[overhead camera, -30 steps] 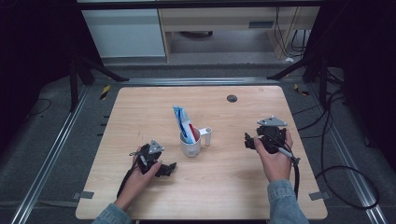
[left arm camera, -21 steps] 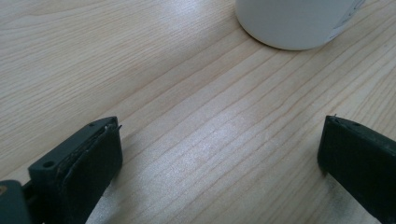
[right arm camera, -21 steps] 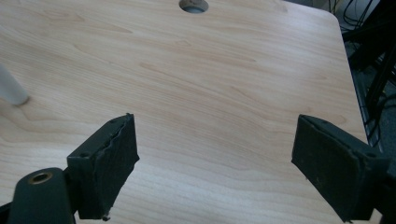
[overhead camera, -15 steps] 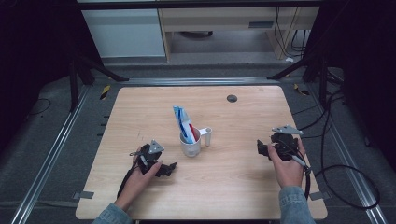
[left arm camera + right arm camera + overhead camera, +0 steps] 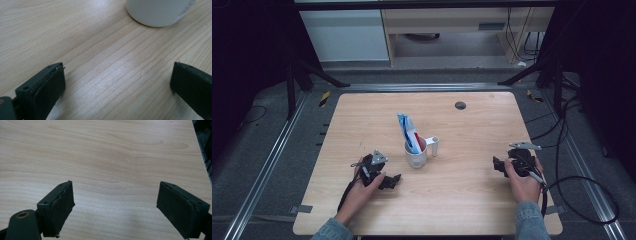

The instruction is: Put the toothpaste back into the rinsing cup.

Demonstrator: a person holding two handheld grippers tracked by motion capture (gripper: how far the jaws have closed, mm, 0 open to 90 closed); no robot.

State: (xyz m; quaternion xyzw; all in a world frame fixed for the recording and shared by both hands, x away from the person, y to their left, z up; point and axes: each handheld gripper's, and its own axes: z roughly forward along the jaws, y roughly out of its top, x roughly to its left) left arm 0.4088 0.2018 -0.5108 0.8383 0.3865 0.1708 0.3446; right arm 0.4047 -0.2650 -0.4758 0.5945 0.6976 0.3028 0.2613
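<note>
- Holding both grippers low on the table (image 5: 362, 115): left gripper (image 5: 117, 82) and right gripper (image 5: 120, 207) spread, empty.
- White mug (image 5: 416, 154) stands mid-table, toothpaste tube (image 5: 410, 132) upright inside.
- I judge the tube light, squashy; grip near its top.

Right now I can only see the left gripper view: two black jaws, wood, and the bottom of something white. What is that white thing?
Observer: It's a white cup near the middle of the wooden table, seen from the high view.
Child: Is there anything in it?
Observer: Yes, a blue, white and red tube stands in it, sticking up past the rim.
Child: Is anything next to the cup?
Observer: A small white upright piece stands just to its right; I cannot tell what it is.
Child: Where's the other gripper?
Observer: The right gripper is near the table's right edge, open, with bare wood between its jaws.
</note>
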